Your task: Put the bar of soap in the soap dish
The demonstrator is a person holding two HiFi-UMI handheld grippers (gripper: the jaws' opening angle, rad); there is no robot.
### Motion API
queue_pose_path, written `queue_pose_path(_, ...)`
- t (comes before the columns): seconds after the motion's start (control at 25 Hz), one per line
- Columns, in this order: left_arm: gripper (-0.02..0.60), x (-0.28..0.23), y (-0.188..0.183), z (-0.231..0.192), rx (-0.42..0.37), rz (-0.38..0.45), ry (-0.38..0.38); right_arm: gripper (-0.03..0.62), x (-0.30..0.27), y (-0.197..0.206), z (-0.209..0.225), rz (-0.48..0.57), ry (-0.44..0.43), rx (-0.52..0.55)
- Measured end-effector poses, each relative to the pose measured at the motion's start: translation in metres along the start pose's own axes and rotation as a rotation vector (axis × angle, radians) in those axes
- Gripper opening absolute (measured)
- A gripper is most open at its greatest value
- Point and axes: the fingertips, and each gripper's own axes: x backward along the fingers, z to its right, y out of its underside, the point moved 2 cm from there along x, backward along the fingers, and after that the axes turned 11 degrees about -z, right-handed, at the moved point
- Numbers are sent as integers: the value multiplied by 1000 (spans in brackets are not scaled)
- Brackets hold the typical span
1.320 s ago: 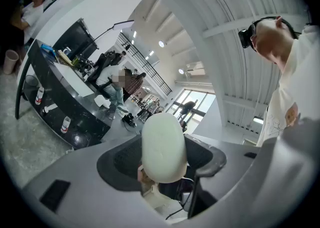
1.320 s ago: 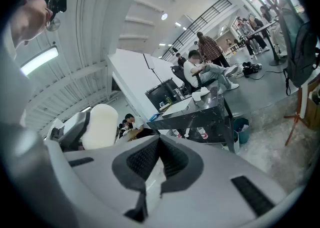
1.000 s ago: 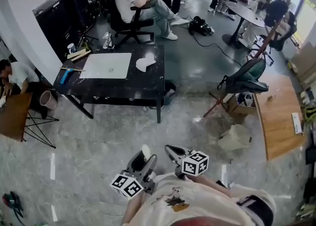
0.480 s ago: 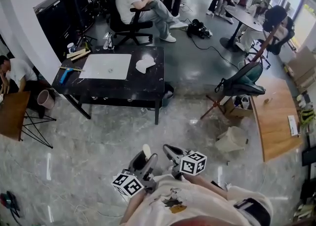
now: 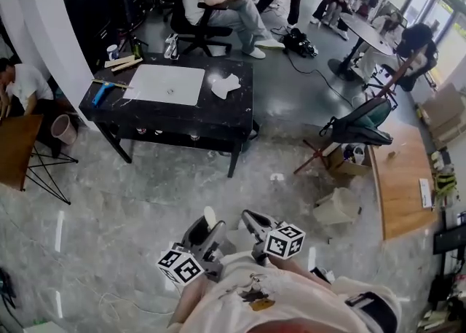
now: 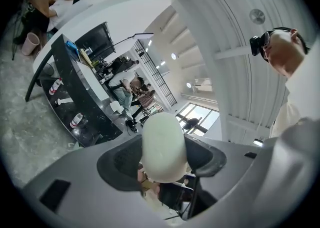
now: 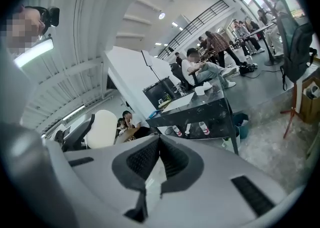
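Looking down in the head view, the person stands on a grey marble floor (image 5: 109, 208) and holds both grippers close to the body. The left gripper (image 5: 209, 226) holds a pale, oval bar of soap (image 5: 210, 216), which sticks out beyond its tips. The right gripper (image 5: 250, 218) is just beside it. Well apart from them is a black rectangular tabletop (image 5: 145, 109) with a white sheet (image 5: 173, 84) and a small white dish-shaped object (image 5: 224, 85) lying on it.

In the left gripper view, the dark fingers (image 6: 122, 159) are closed on the bar of soap, one on each side, and the soap rises between them.

In the right gripper view, the fingers (image 7: 142, 159) are pressed together with nothing between them. The soap shows at the left, and the black tabletop is far ahead.
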Motion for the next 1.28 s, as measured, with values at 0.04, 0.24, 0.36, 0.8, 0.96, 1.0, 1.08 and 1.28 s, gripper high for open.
queue_pose_path(0.04, 268, 6, -1, -6, 4, 5, -11, 6, -6, 2, -4, -12, -8, 4)
queue_pose_path(0.24, 269, 26, -12, -35, 61, 68, -72, 6, -41, 7, -22, -88, -61, 38)
queue_pose_path(0.36, 268, 33, -23, -48, 73, 91, -100, 6, -65, 4, -26, -126, -94, 54)
queue_pose_path(0.8, 268, -18, -98, -82, 55, 97, -115, 6, -136, -60, -4, -130, -157, 2)
queue_pose_path(0.96, 268, -60, -139, -78, 9, 84, -95, 6, -156, -111, 16, -74, -173, -15)
queue_pose_path(1.0, 268, -69, -146, -77, 4, 82, -93, 6, -160, -122, 22, -62, -172, -19)
queue_pose_path(1.08, 268, -87, -155, -81, 12, 73, -93, 6, -167, -139, 35, -44, -171, -33)
queue_pose_path(1.28, 268, -127, -178, -94, 6, 27, -107, 6, -181, -174, 71, 0, -168, -99)
